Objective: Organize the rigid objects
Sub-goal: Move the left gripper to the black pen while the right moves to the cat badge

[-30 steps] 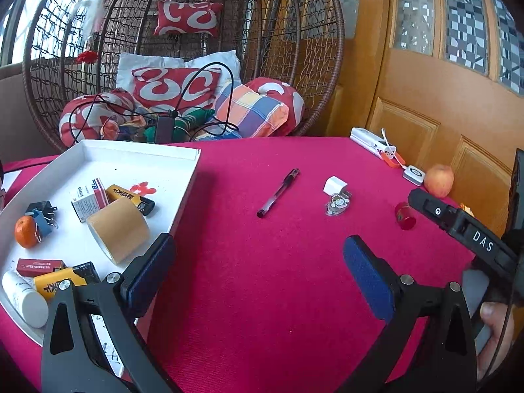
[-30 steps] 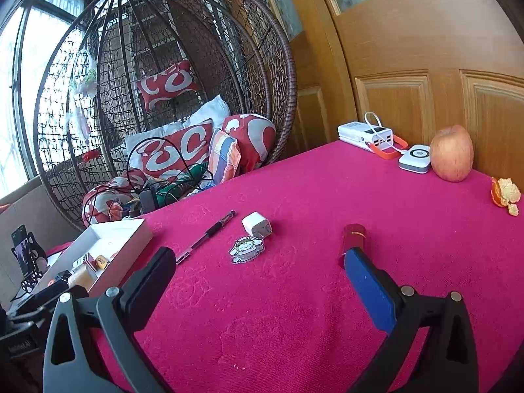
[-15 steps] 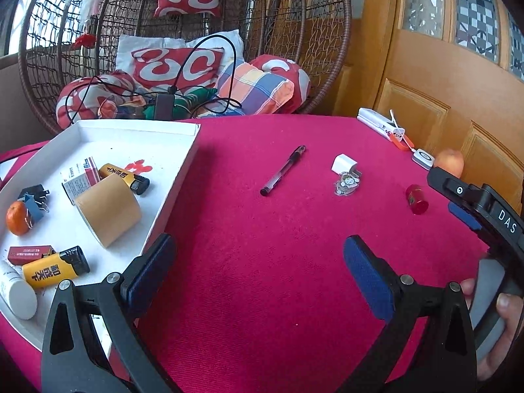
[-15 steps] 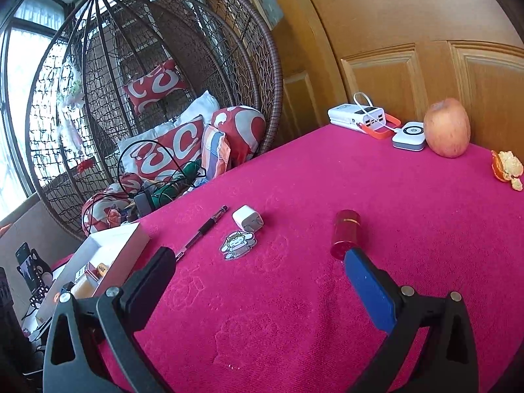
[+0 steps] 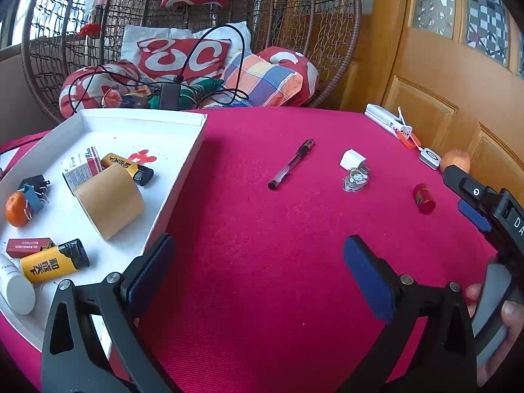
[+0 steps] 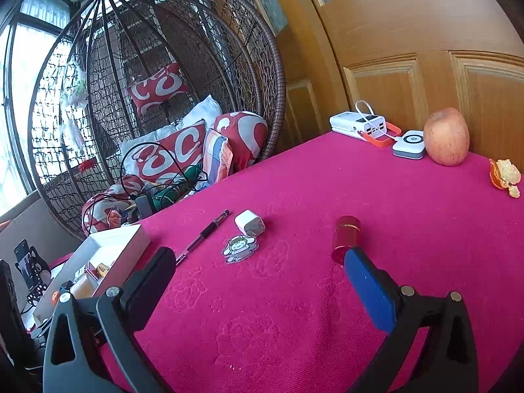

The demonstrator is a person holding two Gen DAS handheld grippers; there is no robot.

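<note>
the table is covered with a magenta cloth (image 5: 262,262) that has a fine ribbed weave. the left gripper (image 5: 258,271) is open, its flat blue pads wide apart above bare cloth, and it holds nothing. the right gripper (image 6: 258,288) is open too and empty; a small red cylinder (image 6: 345,239) with a shiny metal look lies just beyond its right pad. it is not clear if they touch.

loose on the cloth are a thin black pen (image 5: 290,164), a white cube-shaped charger (image 5: 352,160) and a flat cartoon sticker (image 5: 355,180) just beside the charger. at the left stands a shallow white tray (image 5: 183,170) with straight walls. in it are a roll of brown tape (image 5: 109,201), two yellow and black batteries, a small orange fruit (image 5: 15,209) and black clips (image 5: 32,190).

near the wooden door, a round apple (image 6: 446,136) sits beside a small white box (image 6: 409,144).
</note>
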